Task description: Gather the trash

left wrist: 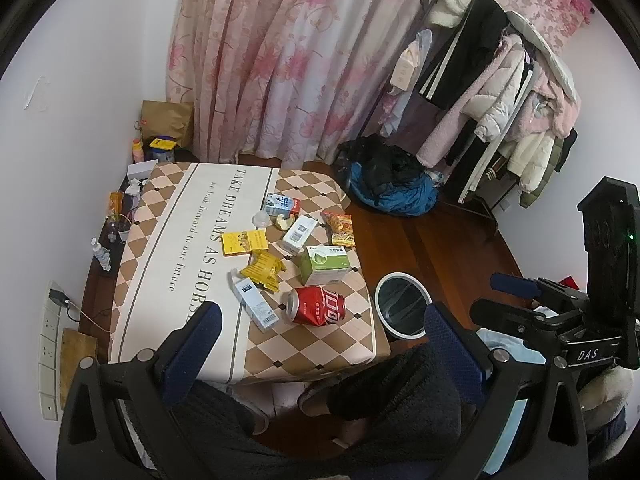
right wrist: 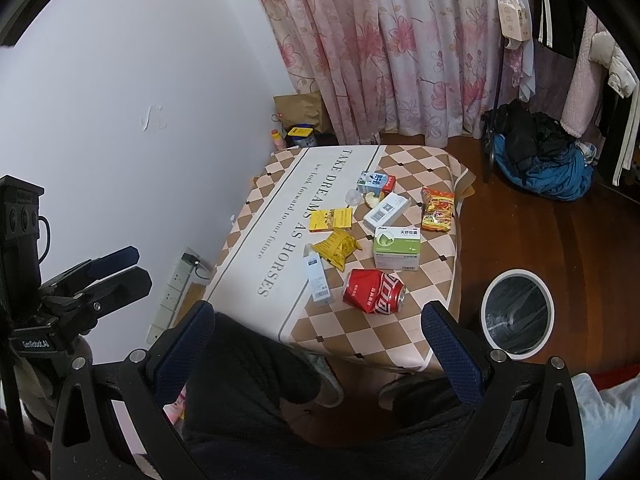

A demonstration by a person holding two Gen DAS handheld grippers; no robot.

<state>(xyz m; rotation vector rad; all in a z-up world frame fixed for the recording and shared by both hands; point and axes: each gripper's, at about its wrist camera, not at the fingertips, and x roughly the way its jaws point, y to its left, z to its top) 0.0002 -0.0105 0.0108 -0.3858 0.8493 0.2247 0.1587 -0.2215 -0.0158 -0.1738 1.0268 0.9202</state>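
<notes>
Trash lies on a low table with a checkered cloth (left wrist: pixel 168 216) (right wrist: pixel 400 340): a crushed red cola can (left wrist: pixel 316 306) (right wrist: pixel 374 292), a green and white box (left wrist: pixel 326 266) (right wrist: pixel 397 249), a crumpled yellow wrapper (left wrist: pixel 264 270) (right wrist: pixel 338 248), a flat yellow box (left wrist: pixel 244 242) (right wrist: pixel 331 219), a long white tube box (left wrist: pixel 254 308) (right wrist: pixel 318 280), a white barcode box (left wrist: pixel 298 234) (right wrist: pixel 386 212), a milk carton (left wrist: pixel 282 204) (right wrist: pixel 375 182) and an orange snack bag (left wrist: pixel 339 228) (right wrist: pixel 438 210). A white-rimmed bin (left wrist: pixel 402 306) (right wrist: pixel 518 314) stands on the floor right of the table. My left gripper (left wrist: pixel 322 350) and right gripper (right wrist: pixel 316 344) are open, empty, held near the table's front edge.
A clothes rack with coats (left wrist: pixel 500 92) and a blue and black pile (left wrist: pixel 394 186) (right wrist: pixel 540 160) stand at the back right. Pink curtains (left wrist: pixel 300 60) hang behind. A paper bag (left wrist: pixel 168 120) and bottles (left wrist: pixel 102 254) sit along the left wall. My legs (right wrist: pixel 256 392) are below the grippers.
</notes>
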